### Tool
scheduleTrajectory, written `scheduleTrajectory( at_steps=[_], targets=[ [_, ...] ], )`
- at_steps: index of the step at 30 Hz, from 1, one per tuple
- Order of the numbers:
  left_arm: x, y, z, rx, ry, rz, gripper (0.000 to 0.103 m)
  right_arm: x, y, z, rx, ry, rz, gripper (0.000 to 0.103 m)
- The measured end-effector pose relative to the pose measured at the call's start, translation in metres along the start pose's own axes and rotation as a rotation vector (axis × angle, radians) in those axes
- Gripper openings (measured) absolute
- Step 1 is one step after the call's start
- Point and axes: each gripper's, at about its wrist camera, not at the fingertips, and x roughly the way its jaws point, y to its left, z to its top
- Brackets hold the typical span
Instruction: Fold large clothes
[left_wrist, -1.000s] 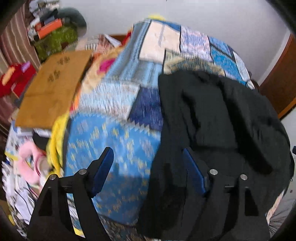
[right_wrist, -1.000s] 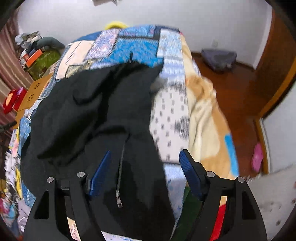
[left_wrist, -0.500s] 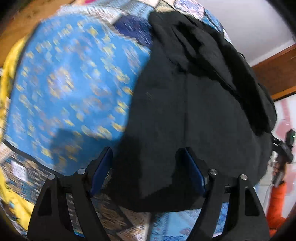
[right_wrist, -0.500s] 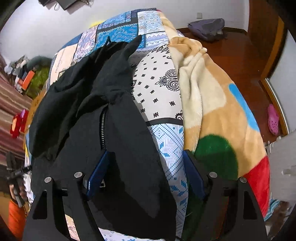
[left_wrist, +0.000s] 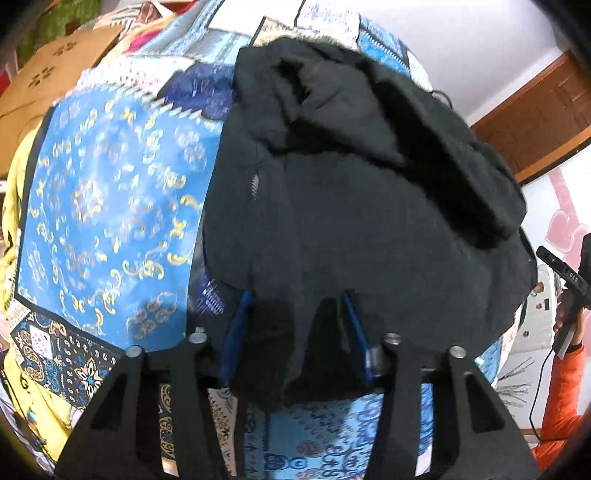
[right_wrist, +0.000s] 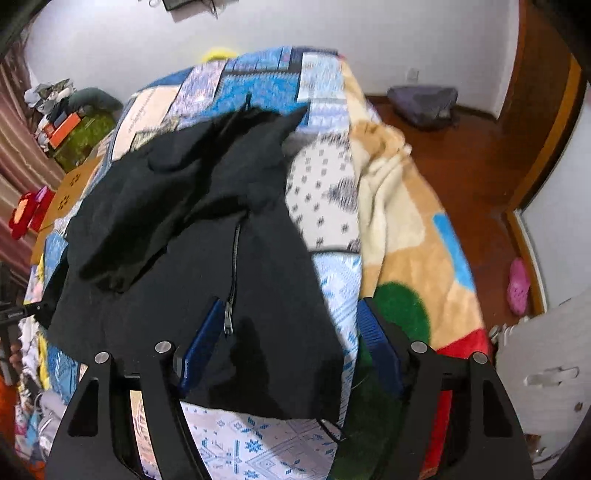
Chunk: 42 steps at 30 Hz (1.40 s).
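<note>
A black jacket (left_wrist: 362, 229) lies spread on the bed, over a patchwork quilt (left_wrist: 107, 206) in blues and whites, with its sleeves and hood heaped in folds toward the far end. Its zipper (right_wrist: 232, 280) runs down the front toward the near hem.

The left hand-held gripper (left_wrist: 295, 332) points steeply down at the near left corner of the jacket. Its jaws are closing, about half apart, and a fold of the black hem sits between the blue pads (left_wrist: 236, 332); whether the pads already press the cloth I cannot tell for sure, though the fabric fills the gap.

The right hand-held gripper (right_wrist: 291, 343) hovers over the near right part of the jacket, jaws wide and easing inward. The zipper pull lies just beside its left pad (right_wrist: 201, 343), and the jacket's edge and a strip of quilt lie between the pads, not pinched.

Right of the jacket a fleecy blanket (right_wrist: 406, 236) in beige, green and red drapes off the bed. At the far left stands a cardboard box (left_wrist: 55, 70).
</note>
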Motion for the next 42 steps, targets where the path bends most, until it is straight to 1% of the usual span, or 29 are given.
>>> scheduleTrajectory(
  at_steps=[2, 3, 5, 6, 9, 11, 12, 13, 14, 15, 16, 17, 18, 19, 20, 22, 23, 25, 27, 29, 30, 32, 35, 38, 40, 41, 42],
  targets=[
    [-0.005, -0.005, 0.004, -0.005, -0.038, -0.022, 0.048, -0.004, 0.001, 0.004, -0.002, -0.035, 0.014, 0.071],
    [-0.006, -0.004, 0.006, -0.011, -0.045, -0.030, 0.048, 0.000, 0.001, 0.007, -0.001, -0.032, 0.031, 0.071],
    [-0.003, -0.003, 0.005, -0.029, -0.043, -0.047, 0.048, 0.007, 0.001, 0.008, 0.004, -0.014, 0.033, 0.071],
    [0.003, -0.002, 0.002, -0.036, -0.033, -0.043, 0.048, 0.014, 0.001, 0.007, 0.008, 0.004, 0.045, 0.071],
    [0.015, 0.010, -0.004, -0.045, 0.004, -0.002, 0.048, 0.043, -0.004, -0.003, 0.049, 0.109, 0.116, 0.072],
    [0.024, 0.013, -0.012, -0.061, 0.023, 0.026, 0.060, 0.048, -0.012, -0.007, 0.101, 0.096, 0.161, 0.073],
    [0.026, 0.016, -0.019, -0.081, 0.027, 0.027, 0.064, 0.049, -0.014, -0.008, 0.118, 0.106, 0.177, 0.073],
    [0.027, 0.018, -0.022, -0.109, 0.024, 0.012, 0.064, 0.050, -0.015, -0.007, 0.127, 0.129, 0.190, 0.073],
    [0.027, 0.019, -0.024, -0.130, 0.020, 0.000, 0.063, 0.050, -0.016, -0.006, 0.133, 0.146, 0.199, 0.070],
    [0.026, 0.018, -0.026, -0.137, 0.017, -0.004, 0.059, 0.049, -0.016, -0.005, 0.137, 0.165, 0.206, 0.063],
    [0.023, 0.019, -0.028, -0.137, 0.012, -0.006, 0.045, 0.048, -0.014, -0.004, 0.133, 0.177, 0.214, 0.057],
    [0.018, 0.020, -0.027, -0.129, 0.006, 0.002, 0.037, 0.045, -0.011, -0.003, 0.126, 0.177, 0.218, 0.043],
    [0.014, 0.017, -0.026, -0.115, -0.001, 0.018, 0.025, 0.041, -0.008, -0.003, 0.119, 0.177, 0.223, 0.027],
    [0.008, 0.017, -0.023, -0.111, -0.007, 0.016, 0.023, 0.037, -0.005, -0.001, 0.120, 0.180, 0.241, 0.021],
    [0.002, 0.022, -0.016, -0.114, -0.021, 0.003, 0.021, 0.034, -0.004, 0.000, 0.127, 0.180, 0.252, 0.009],
    [-0.014, 0.018, -0.010, -0.114, -0.056, -0.030, 0.017, 0.027, 0.001, 0.006, 0.128, 0.173, 0.255, 0.008],
    [-0.026, 0.016, -0.004, -0.115, -0.084, -0.054, 0.017, 0.025, 0.003, 0.009, 0.124, 0.165, 0.254, 0.007],
    [-0.050, 0.013, 0.008, -0.126, -0.136, -0.135, 0.014, 0.019, 0.010, 0.018, 0.109, 0.134, 0.256, 0.007],
    [-0.074, 0.008, 0.026, -0.134, -0.188, -0.227, 0.013, 0.012, 0.015, 0.032, 0.117, 0.098, 0.285, 0.006],
    [-0.090, -0.002, 0.042, -0.123, -0.225, -0.278, 0.012, 0.002, 0.021, 0.043, 0.101, 0.057, 0.299, 0.005],
    [-0.099, -0.009, 0.053, -0.105, -0.248, -0.295, 0.011, -0.005, 0.026, 0.054, 0.089, 0.028, 0.321, 0.005],
    [-0.110, -0.017, 0.074, -0.075, -0.293, -0.297, 0.010, -0.012, 0.036, 0.069, 0.071, 0.002, 0.352, 0.005],
    [-0.126, -0.023, 0.103, -0.048, -0.344, -0.280, 0.009, -0.013, 0.049, 0.094, 0.020, -0.036, 0.343, 0.005],
    [-0.121, -0.019, 0.148, -0.062, -0.385, -0.234, 0.009, -0.005, 0.050, 0.124, 0.019, -0.070, 0.340, 0.005],
    [-0.111, -0.012, 0.175, -0.087, -0.406, -0.183, 0.009, 0.003, 0.043, 0.144, 0.043, -0.103, 0.318, 0.005],
    [-0.106, -0.008, 0.187, -0.104, -0.415, -0.148, 0.009, 0.010, 0.036, 0.155, 0.066, -0.118, 0.308, 0.005],
    [-0.098, 0.000, 0.197, -0.121, -0.417, -0.129, 0.009, 0.014, 0.028, 0.162, 0.097, -0.127, 0.297, 0.005]
  ],
)
